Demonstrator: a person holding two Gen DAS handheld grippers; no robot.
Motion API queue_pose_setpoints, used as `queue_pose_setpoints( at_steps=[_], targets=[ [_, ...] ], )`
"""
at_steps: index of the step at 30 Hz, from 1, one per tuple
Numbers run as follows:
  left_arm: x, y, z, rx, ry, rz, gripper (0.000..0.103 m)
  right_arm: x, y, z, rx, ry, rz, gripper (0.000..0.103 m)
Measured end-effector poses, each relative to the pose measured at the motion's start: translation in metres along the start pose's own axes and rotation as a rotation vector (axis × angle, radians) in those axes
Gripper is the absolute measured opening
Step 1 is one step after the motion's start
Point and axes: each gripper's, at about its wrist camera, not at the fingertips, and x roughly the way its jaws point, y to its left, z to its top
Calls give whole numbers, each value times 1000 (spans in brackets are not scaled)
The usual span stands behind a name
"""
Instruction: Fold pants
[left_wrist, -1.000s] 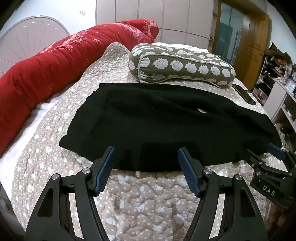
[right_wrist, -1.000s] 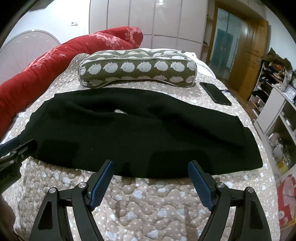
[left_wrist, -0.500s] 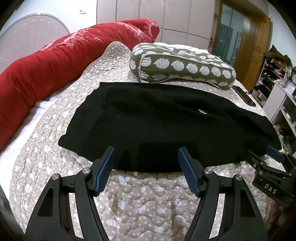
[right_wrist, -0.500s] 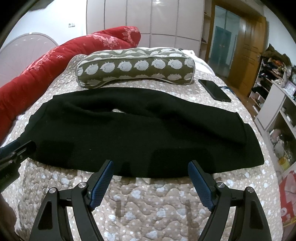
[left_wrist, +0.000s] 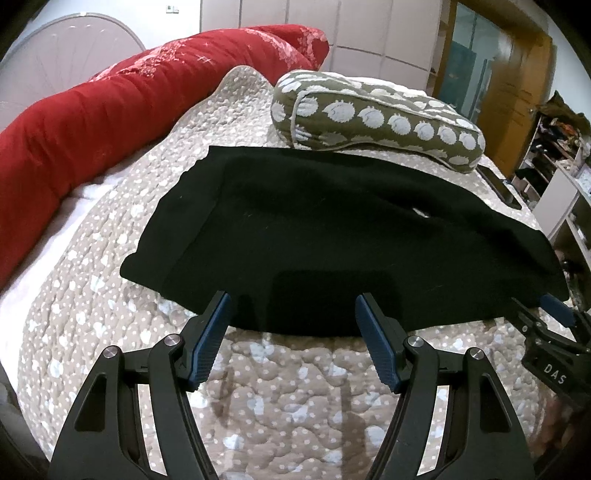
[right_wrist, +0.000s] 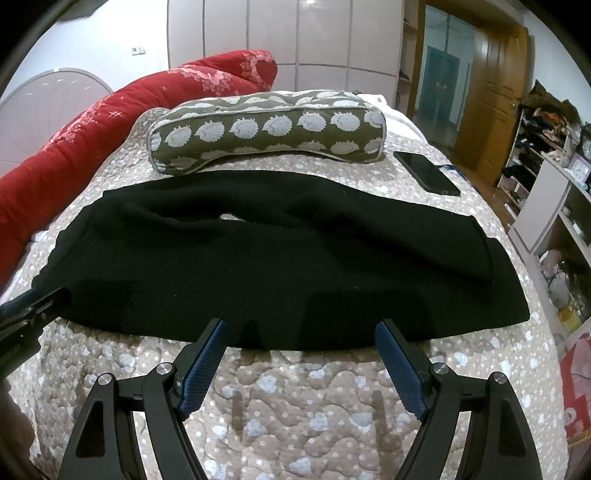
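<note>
writing: "DAS" on the right gripper (left_wrist: 554, 332)
right-view only: flat black phone (right_wrist: 426, 172)
jaws: both spread wide, black knit pants (left_wrist: 332, 236) just ahead of left gripper (left_wrist: 293, 317)

Bed (right_wrist: 314, 410) with beige spotted quilt. Black pants (right_wrist: 280, 258) spread flat across it. Olive bolster (right_wrist: 266, 129) just behind the pants, touching their far edge. Phone (right_wrist: 426, 172) right of the bolster. Red duvet (left_wrist: 110, 107) rolled along the left side.
</note>
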Motion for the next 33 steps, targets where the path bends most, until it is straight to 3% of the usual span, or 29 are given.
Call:
queue_pose_setpoints(
  at_steps=[8,18,25,33],
  targets=[
    [-2,7,0,0,5,8,70,2,-6,-1,15,11,-4,81],
    [-8,45,2,-68,-3,65,70,7,-17,-2,37,28,-15,81],
    [-5,87,-3,-206,42,64,70,8,-29,-4,60,38,-6,81],
    [19,112,-7,-365,108,42,70,20,-57,-14,190,100,86,81]
  ],
)
